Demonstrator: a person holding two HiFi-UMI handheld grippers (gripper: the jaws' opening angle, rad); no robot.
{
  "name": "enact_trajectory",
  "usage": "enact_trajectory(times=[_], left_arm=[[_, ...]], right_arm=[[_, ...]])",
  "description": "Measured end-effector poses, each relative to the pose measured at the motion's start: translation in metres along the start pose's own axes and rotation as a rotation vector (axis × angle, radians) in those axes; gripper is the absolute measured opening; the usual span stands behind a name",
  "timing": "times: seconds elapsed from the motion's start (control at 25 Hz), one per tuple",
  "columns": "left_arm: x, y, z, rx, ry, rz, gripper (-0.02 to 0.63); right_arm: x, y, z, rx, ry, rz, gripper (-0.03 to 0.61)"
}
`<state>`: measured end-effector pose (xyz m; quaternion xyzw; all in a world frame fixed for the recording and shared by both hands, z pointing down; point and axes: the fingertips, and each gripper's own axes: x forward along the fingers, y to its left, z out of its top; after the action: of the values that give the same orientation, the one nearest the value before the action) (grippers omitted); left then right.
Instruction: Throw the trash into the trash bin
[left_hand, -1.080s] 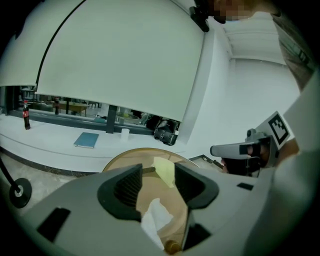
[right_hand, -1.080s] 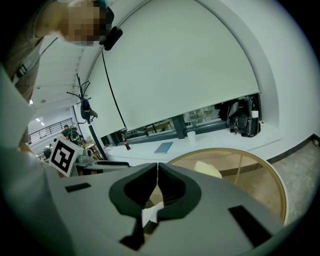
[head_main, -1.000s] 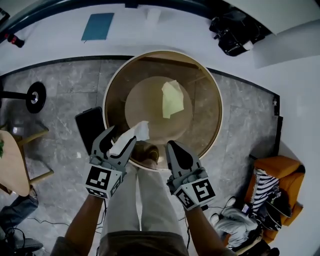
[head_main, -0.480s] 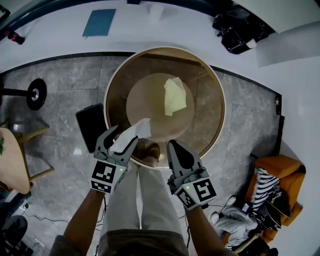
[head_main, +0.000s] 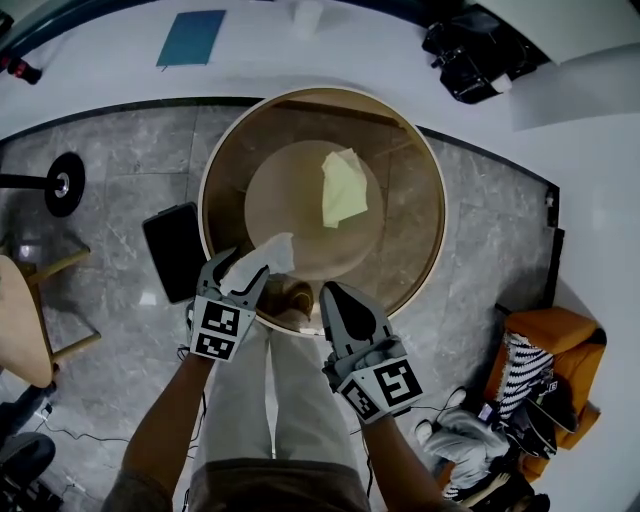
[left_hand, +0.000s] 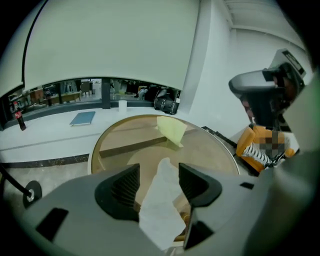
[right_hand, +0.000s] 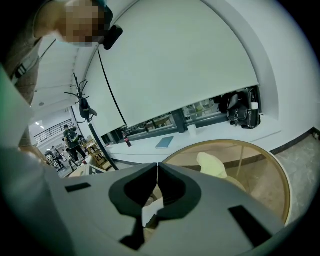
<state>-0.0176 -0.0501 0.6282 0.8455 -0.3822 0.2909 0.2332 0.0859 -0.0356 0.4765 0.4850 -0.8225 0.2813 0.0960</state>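
A crumpled white tissue (head_main: 262, 255) sticks out from between the jaws of my left gripper (head_main: 240, 268), which is shut on it at the near rim of a round glass-topped table (head_main: 420, 150). In the left gripper view the tissue (left_hand: 160, 205) fills the gap between the dark pads (left_hand: 122, 190). A yellow paper (head_main: 344, 188) lies on the glass further in; the same paper (right_hand: 212, 165) shows in the right gripper view. My right gripper (head_main: 328, 290) hovers at the near rim beside the left one, its jaw tips touching and nothing held. No trash bin is in view.
A black flat slab (head_main: 172, 250) lies on the grey floor left of the table. A wooden chair (head_main: 20, 320) stands far left, an orange seat with clothes (head_main: 545, 350) at the right. A blue book (head_main: 193, 38) and black bag (head_main: 470, 45) rest on the white ledge behind.
My left gripper has dropped lower and tilted further down with the tissue still in it, ending close over the table's near rim. The right gripper has stayed put.
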Motion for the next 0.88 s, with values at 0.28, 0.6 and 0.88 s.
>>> enact_trajectory(times=[0.28, 0.6, 0.88], left_arm=[[0.025, 0.003, -0.047, -0.003, 0.113, 0.000, 0.258], [0.032, 0.003, -0.059, -0.017, 0.153, -0.013, 0.256], [0.034, 0.003, -0.064, -0.022, 0.180, -0.001, 0.197]], right_arm=[[-0.001, 0.004, -0.005, -0.006, 0.022, 0.010, 0.020], [0.000, 0.003, -0.006, 0.018, 0.020, 0.001, 0.020], [0.000, 0.005, -0.009, 0.029, 0.028, 0.003, 0.020]])
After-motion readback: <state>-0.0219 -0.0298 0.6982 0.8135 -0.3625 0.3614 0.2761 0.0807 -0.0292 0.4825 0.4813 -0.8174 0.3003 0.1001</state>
